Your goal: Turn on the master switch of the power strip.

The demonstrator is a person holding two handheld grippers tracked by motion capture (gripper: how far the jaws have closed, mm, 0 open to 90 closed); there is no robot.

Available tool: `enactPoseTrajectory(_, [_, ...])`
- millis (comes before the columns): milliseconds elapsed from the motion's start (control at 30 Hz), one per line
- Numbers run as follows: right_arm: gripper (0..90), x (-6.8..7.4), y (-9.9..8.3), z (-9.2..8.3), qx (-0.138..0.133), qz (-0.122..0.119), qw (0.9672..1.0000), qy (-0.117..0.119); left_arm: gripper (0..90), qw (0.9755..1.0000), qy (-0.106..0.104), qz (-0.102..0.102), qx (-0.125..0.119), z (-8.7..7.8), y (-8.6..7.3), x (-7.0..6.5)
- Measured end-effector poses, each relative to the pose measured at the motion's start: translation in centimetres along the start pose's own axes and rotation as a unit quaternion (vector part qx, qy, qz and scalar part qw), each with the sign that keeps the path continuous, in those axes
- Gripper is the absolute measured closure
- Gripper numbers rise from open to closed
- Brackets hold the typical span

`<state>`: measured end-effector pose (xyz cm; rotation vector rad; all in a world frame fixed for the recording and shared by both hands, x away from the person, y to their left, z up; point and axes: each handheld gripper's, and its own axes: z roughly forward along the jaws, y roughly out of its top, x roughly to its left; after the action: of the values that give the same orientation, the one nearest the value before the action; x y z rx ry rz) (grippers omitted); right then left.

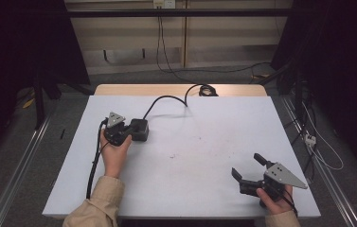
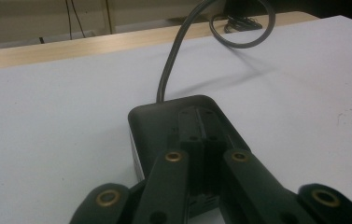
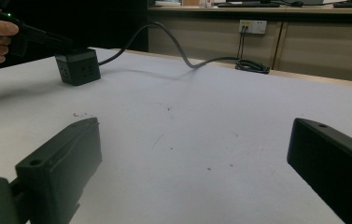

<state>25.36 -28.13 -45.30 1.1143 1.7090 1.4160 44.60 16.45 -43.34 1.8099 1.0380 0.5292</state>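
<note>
**A:** While both hands rest at the white table (image 1: 204, 189), where is the black power cube?

**B:** The black power cube (image 1: 139, 129) sits left of centre in the high view, its top just under the left gripper (image 1: 129, 133). Its grey cable (image 1: 166, 99) runs toward the upper middle of the frame and ends in a coil at the table's far wooden edge.

**A:** What are the left gripper's jaws doing?

**B:** In the left gripper view they are pressed together, nothing between them, lying over the cube's top. Whether they touch it, I cannot tell.

**A:** And the other one?

**B:** The right gripper (image 1: 247, 168) is at the lower right of the high view, well apart from the cube. Its jaws stand wide apart with bare table between them. In the right gripper view the cube appears at the upper left.
</note>
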Motion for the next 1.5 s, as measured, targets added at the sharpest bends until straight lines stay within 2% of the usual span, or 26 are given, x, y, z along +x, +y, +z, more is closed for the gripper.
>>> enactPoseTrajectory(167, [2.2,0.0,0.0,0.0,0.0,-0.002,1.0,0.0,90.0,1.0,0.002,0.0,0.0,0.0,0.0,0.0])
enactPoseTrajectory(200, [2.2,0.0,0.0,0.0,-0.001,0.0,1.0,0.0,90.0,1.0,0.0,-0.004,-0.008,-0.1,0.1,0.0])
enactPoseTrajectory(367, [2.2,0.0,0.0,0.0,0.0,-0.002,1.0,0.0,90.0,0.9999,-0.001,-0.011,-0.004,-0.2,0.3,0.1])
enactPoseTrajectory(1000, [2.2,0.0,0.1,0.0,-0.004,-0.001,1.0,0.0,90.0,0.9999,-0.005,-0.009,-0.009,-0.3,0.3,0.0])
enactPoseTrajectory(1200, [2.2,0.1,0.1,0.1,-0.002,-0.004,1.0,0.002,76.5,0.9996,-0.007,-0.026,-0.01,-0.7,0.5,0.1])
enactPoseTrajectory(1300, [2.2,0.1,0.2,0.1,-0.003,-0.004,1.0,0.002,70.9,0.9996,-0.01,-0.023,-0.013,-0.9,0.6,0.0])
enactPoseTrajectory(1400, [2.2,0.1,0.2,0.1,-0.003,-0.005,1.0,0.002,65.7,0.9992,-0.013,-0.032,-0.021,-1.0,0.7,-0.2])
enactPoseTrajectory(1433, [2.2,0.1,0.2,0.1,-0.004,-0.003,1.0,0.002,63.4,0.9994,-0.014,-0.027,-0.017,-1.1,0.8,-0.2])
enactPoseTrajectory(1500, [2.2,0.2,0.2,0.2,-0.004,-0.003,1.0,0.003,58.1,0.9993,-0.014,-0.031,-0.016,-1.3,0.8,-0.2])
